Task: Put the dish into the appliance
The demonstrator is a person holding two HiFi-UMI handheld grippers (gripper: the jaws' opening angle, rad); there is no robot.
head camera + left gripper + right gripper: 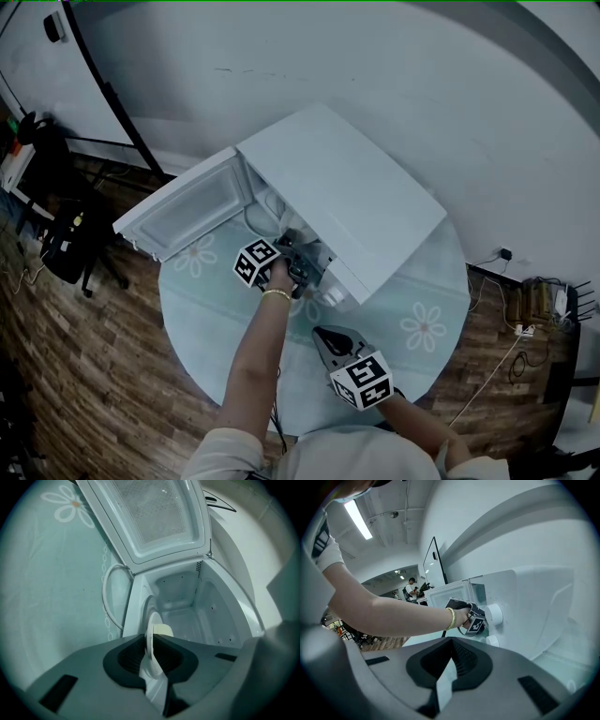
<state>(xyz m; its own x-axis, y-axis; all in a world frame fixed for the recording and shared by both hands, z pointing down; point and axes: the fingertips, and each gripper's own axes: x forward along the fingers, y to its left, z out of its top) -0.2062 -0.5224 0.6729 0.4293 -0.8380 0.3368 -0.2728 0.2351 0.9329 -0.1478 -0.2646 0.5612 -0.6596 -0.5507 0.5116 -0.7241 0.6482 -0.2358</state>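
1. Obscured: In the head view my left hand (279, 274) and the left gripper (302, 265) cover the dish, and the appliance (347, 187) hides its own cavity under its top panel. In the left gripper view the dish (153, 623) shows edge-on only. Its lower part is buried between the pads, so I cannot judge its face or pattern. I cannot tell whether it touches the cavity floor.

2. Grip: The left jaws are clamped on the dish, which stands on edge at the mouth of the open cavity (187, 606). The door (159, 517) is swung wide. The right gripper (451, 641) has its jaws closed together with nothing in them, and it hangs over the table's near side.

3. Surface: A round table (422, 291) with a pale cloth printed with flowers.

4. Room: Wooden floor (75, 356), grey-white wall (375, 66), and cables (525, 323) at the right edge, too small to identify further.
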